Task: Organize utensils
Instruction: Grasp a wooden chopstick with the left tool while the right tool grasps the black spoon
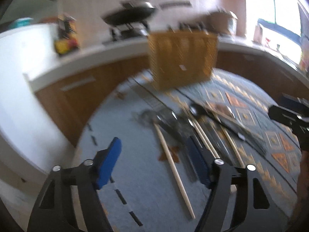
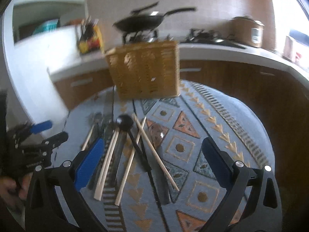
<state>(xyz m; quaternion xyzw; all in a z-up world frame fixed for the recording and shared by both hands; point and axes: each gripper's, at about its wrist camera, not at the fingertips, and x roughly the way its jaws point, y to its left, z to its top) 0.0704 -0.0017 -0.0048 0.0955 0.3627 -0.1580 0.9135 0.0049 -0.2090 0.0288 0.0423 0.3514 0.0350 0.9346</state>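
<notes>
Grippers both spread wide and empty above a patterned tablecloth (image 2: pixel 222 104): left gripper (image 1: pixel 157 163) over a lone chopstick (image 1: pixel 173 171), right gripper (image 2: pixel 152 163) over crossed chopsticks (image 2: pixel 154 148) and a black ladle (image 2: pixel 125 122). Utensils heaped mid-table, near a wicker basket (image 2: pixel 144 71) at the far edge. Right view alone: wok (image 2: pixel 143 22) and rice cooker (image 2: pixel 248 30), sharp on the counter; left view blurred, with the right gripper's tip at its edge.

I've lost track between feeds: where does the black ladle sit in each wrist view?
Left wrist: the black ladle lies right of centre on the patterned cloth, its handle running down-right, beyond the open left tongs.
Right wrist: ladle bowl sits left of centre, among the chopsticks.
Shared landmark: the wicker basket at the cloth's far edge.
</notes>
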